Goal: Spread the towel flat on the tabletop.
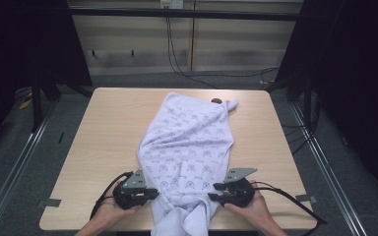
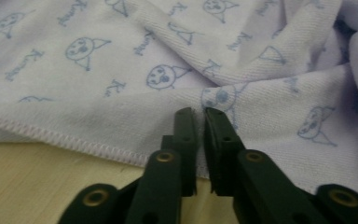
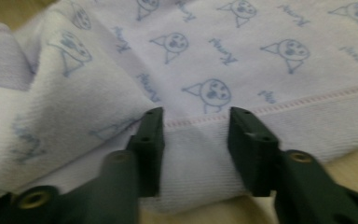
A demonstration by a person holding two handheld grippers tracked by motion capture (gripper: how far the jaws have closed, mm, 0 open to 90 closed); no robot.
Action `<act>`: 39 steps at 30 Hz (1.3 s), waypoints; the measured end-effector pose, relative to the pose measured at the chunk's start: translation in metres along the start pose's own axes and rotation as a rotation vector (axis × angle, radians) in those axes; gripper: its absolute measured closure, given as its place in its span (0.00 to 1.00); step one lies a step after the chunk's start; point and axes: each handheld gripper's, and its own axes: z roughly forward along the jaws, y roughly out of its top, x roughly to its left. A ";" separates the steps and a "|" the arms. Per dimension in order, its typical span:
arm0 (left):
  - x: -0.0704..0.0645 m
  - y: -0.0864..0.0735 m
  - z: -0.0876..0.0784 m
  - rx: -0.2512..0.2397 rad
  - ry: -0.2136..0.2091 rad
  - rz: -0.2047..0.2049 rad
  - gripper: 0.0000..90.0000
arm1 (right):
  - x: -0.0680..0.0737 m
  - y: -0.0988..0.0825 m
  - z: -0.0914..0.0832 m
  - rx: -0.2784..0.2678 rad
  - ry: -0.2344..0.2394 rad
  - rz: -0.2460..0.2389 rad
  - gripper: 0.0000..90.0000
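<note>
Cloth: a pale lilac towel (image 1: 189,147) printed with small blue faces is lying crumpled along the middle of the tabletop (image 1: 108,128), stretching from the far edge to the near edge, where a bunched end is spilling over.
Left hand-held gripper (image 2: 199,114): it is sitting near the near-left corner, its jaws all but closed and pinching a fold of the towel just inside the stitched hem.
Right hand-held gripper (image 3: 196,122): it is sitting toward the near-right corner, its jaws standing apart astride the towel's hemmed edge, with cloth lying between them and the pads not pressing on it.
</note>
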 end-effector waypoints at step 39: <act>-0.015 0.001 -0.039 -0.230 -0.299 -0.128 0.55 | -0.028 -0.006 -0.005 -0.034 -0.008 0.082 0.70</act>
